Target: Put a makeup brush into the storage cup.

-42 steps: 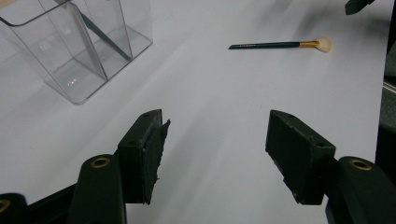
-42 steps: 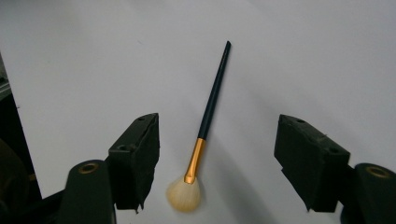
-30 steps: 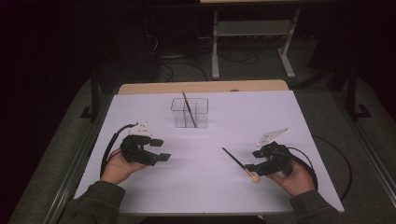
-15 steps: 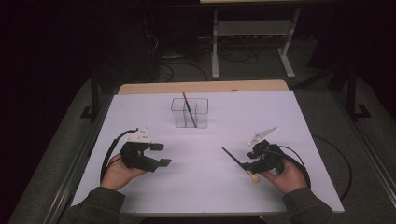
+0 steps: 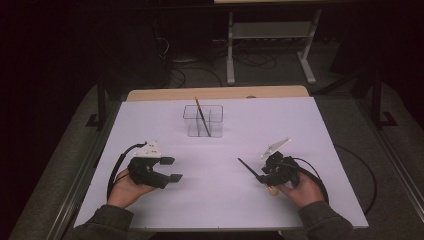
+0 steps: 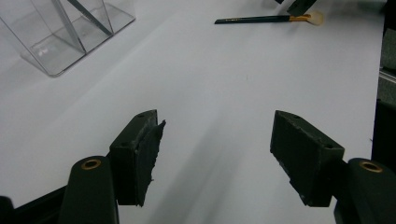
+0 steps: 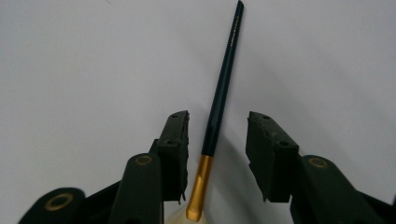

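Note:
A make-up brush (image 5: 248, 169) with a dark handle (image 7: 224, 88), a gold ferrule and pale bristles lies flat on the white table (image 5: 310, 130). My right gripper (image 5: 263, 177) straddles it near the ferrule. Its jaws have just been closing, and the handle lies between the pads (image 7: 176, 140) with a small gap on each side. My left gripper (image 5: 171, 169) hovers low over the left of the table, open with nothing between its pads (image 6: 144, 149). The brush (image 6: 261, 19) also lies far ahead in the left gripper view.
A clear, divided plastic holder (image 5: 202, 121) stands at the back centre with a second dark brush (image 5: 201, 114) leaning in it; the holder (image 6: 60, 32) is at the upper left in the left gripper view. Cables trail from both grippers. Dark floor surrounds the table.
My right gripper has come down a little to the left over the brush, and its jaws have narrowed around the handle. The left gripper has hardly moved.

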Demonstrator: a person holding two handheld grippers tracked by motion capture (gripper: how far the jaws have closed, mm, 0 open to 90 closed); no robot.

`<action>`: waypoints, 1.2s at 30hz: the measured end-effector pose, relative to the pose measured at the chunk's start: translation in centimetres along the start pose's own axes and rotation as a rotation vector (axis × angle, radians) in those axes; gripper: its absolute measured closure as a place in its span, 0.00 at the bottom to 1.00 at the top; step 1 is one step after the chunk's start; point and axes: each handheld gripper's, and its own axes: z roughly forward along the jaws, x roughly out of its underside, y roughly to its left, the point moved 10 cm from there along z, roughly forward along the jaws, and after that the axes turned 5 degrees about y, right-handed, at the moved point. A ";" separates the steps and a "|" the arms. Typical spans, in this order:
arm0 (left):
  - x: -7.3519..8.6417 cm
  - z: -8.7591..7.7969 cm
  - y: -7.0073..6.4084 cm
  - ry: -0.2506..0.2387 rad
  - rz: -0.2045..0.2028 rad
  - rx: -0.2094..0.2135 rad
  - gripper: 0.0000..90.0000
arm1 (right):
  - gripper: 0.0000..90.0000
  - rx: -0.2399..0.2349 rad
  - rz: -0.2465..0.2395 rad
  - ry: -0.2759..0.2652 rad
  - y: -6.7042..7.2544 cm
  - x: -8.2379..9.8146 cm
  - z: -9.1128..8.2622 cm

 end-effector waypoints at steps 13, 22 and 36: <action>0.5 0.2 -0.4 -0.009 0.000 -0.004 0.35 | 0.77 -0.007 -0.006 0.034 0.3 0.4 1.0; 0.7 0.4 -0.3 -0.010 -0.001 -0.009 0.36 | 0.84 0.024 -0.012 0.041 0.4 0.4 1.2; 0.6 0.6 -0.6 -0.008 0.014 -0.004 0.36 | 0.92 0.036 -0.020 0.051 0.6 0.3 1.3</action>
